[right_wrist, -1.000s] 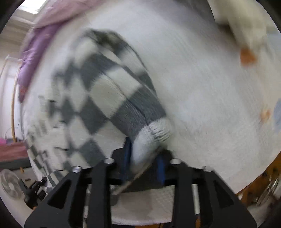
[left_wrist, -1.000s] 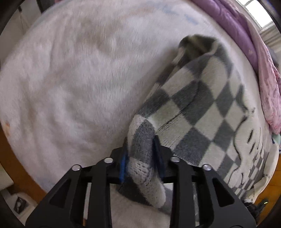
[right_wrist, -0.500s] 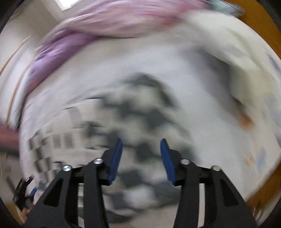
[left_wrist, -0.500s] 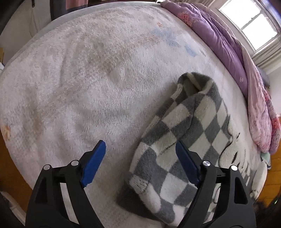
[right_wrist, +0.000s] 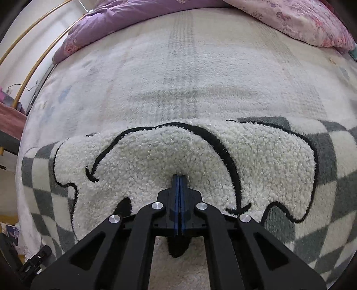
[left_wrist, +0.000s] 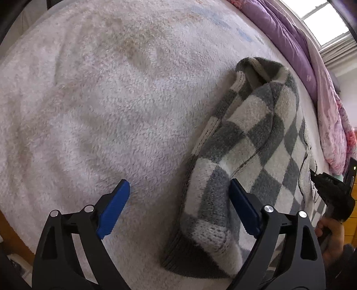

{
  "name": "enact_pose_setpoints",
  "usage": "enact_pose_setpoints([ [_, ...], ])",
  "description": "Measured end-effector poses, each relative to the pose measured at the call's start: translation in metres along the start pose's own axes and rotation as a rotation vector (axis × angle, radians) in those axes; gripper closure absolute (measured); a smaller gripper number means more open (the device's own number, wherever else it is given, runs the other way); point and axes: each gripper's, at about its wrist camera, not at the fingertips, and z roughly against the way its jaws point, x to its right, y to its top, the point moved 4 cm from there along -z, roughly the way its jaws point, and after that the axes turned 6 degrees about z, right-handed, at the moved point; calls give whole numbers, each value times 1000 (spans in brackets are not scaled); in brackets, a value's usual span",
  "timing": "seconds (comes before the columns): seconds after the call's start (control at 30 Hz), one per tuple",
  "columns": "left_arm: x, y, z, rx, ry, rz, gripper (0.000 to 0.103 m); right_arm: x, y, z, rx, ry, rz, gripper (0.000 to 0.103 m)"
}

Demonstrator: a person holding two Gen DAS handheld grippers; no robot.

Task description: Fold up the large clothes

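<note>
Left wrist view: the left gripper (left_wrist: 178, 207) stands wide open, gripping nothing; the folded sleeve (left_wrist: 241, 156) of the checked sweater (left_wrist: 279, 142) lies ahead, its cuff end between the blue pads and against the right one.
Bed: white fleece cover (left_wrist: 100, 100) ahead and left of the fingers.
Right wrist view: the right gripper (right_wrist: 179, 178) has its pads pressed together, tips sunk into the sweater's white fleecy patch (right_wrist: 178, 151); whether fabric is pinched, I cannot tell.
Doing it well: probably smooth the patch flat, keeping the sleeve aligned on the body.
Hidden: sweater's hem and far side cut off; purple quilt (right_wrist: 133, 13) beyond.
</note>
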Motion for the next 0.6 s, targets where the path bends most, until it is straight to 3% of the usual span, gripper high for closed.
enact_pose_setpoints([
  [0.17,-16,-4,2,-64,-50,36,14,-6,-32,31,-34,72,-96,103],
  [0.27,-18,-8,4,-95,-45,-23,14,-19,-82,34,-130,92,-131,102],
  [0.33,-19,-8,1,-111,-32,-74,14,-23,-118,35,-129,70,-144,103],
  [0.47,-11,-10,-4,-167,-69,-85,14,-24,-118,24,-110,43,-179,103],
  [0.6,-8,-31,-7,-195,-102,-71,14,-30,-108,15,-119,25,-123,103],
])
